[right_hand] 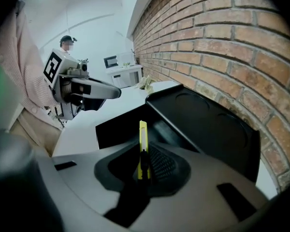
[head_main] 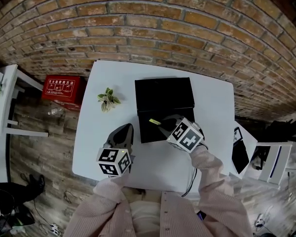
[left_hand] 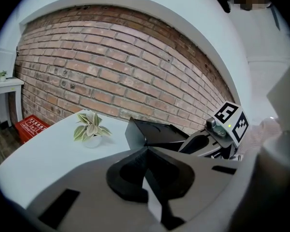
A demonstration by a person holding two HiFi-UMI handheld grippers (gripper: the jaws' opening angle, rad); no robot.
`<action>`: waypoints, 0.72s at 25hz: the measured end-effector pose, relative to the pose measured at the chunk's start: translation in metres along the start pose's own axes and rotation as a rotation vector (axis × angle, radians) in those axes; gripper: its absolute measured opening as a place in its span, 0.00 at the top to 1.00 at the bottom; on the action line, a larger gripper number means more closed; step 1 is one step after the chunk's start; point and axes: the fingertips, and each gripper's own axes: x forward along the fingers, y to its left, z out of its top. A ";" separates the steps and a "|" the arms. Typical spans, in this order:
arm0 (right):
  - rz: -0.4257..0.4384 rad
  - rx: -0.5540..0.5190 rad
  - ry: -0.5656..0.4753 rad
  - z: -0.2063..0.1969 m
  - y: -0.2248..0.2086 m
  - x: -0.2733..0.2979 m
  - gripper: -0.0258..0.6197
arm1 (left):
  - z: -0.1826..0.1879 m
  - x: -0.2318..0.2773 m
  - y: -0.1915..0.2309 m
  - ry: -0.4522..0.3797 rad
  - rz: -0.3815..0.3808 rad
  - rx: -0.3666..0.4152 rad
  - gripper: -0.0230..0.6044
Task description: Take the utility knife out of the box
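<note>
**Knife pinched in right claw, over the open box**

- Utility knife (right_hand: 143, 131): yellow, seen edge-on, clamped between the two pads of the right gripper (right_hand: 143, 154). Jaws narrow and closed onto the knife's sides. Its far end sticks out past the pads.
- Head view: the knife (head_main: 154, 121) shows as a short yellow bar at the tip of the right gripper (head_main: 161, 123), over the inside of the box (head_main: 147, 134). Whether it is fully clear of the box rim cannot be told.
- Box: black, open, on the white table (head_main: 212, 107). Its lid (head_main: 164, 94) is swung back toward the brick wall (head_main: 138, 23). In the right gripper view the front wall of the box (right_hand: 118, 128) lies below the knife and the lid (right_hand: 210, 124) slopes up to the right.
- Left gripper (head_main: 127, 130): over the table just beside the box's near left corner, not touching the knife. In its own view the left gripper (left_hand: 146, 151) has its jaw tips together with nothing between them. It points toward the box (left_hand: 150, 134).
- Small potted plant (head_main: 107, 99) sits on the table left of the lid, apart from the box.
- Red case (head_main: 63, 89) is on the wooden floor beyond the table's left edge, against the wall.
</note>
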 end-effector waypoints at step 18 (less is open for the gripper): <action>-0.240 0.164 -0.503 0.049 0.007 -0.087 0.87 | 0.042 -0.040 -0.029 -0.136 -0.049 0.105 0.98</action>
